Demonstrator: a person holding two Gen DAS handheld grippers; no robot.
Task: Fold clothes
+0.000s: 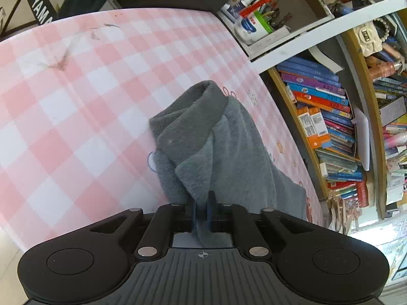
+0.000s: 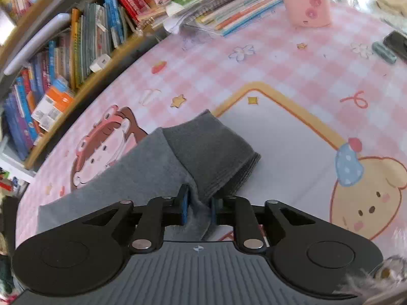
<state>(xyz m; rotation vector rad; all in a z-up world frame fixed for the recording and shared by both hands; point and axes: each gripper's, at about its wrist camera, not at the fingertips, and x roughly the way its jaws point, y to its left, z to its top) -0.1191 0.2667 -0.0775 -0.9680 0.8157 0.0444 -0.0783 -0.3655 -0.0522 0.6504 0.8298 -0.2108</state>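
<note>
The left gripper [image 1: 202, 209] and right gripper [image 2: 199, 209], both slightly parted, each have a fold of the grey sweater [image 1: 229, 152] between their pads. It lies near the bookshelf-side edge of the pink checked tablecloth [image 1: 76, 101]. If either snags on release, the ribbed cuff [image 2: 213, 157] fold could spring open.

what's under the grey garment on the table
The grey garment lies on the pink checked tablecloth, partly covering a cartoon girl print. Anything else beneath it is hidden.
</note>
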